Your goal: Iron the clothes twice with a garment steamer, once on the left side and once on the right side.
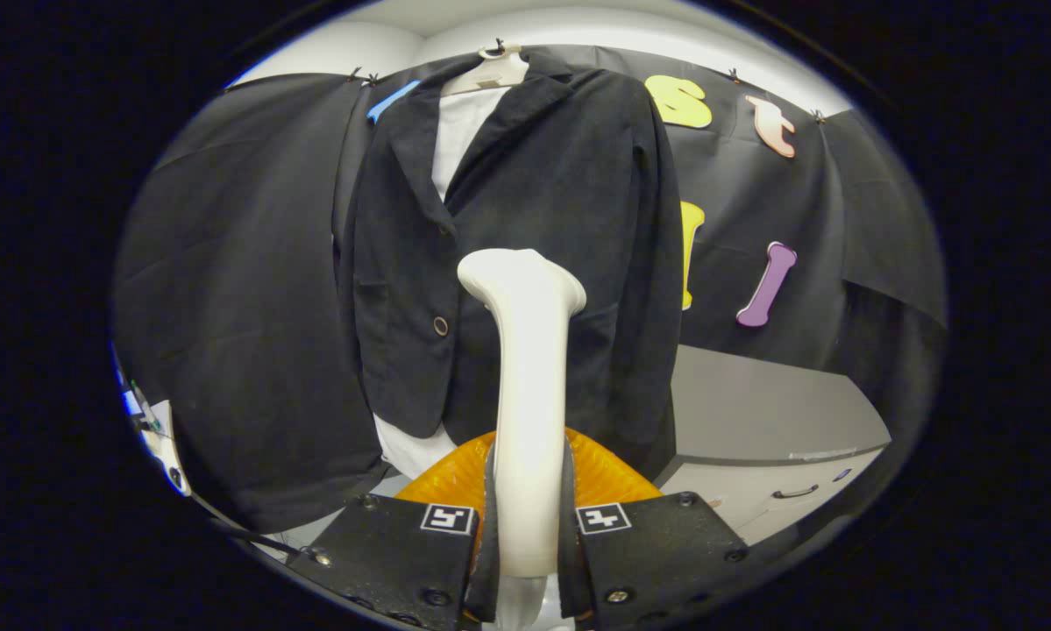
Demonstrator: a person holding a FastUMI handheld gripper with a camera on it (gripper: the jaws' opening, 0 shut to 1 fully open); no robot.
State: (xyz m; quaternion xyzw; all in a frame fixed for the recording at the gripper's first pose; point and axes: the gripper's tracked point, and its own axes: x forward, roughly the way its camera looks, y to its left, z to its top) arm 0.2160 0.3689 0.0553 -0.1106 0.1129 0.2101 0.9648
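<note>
Tongs [526,517] clamped on 1 steamer [525,368]; 1 jacket [525,228] just beyond.

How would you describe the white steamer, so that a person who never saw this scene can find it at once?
Start at the black jacket on the white hanger against the booth's wall. In front of its lower half rises the garment steamer, a tall cream-white handle whose flared head sits near the jacket's button. It alone stands between the fingers of the claw, which press it from both sides, above an orange part.
</note>
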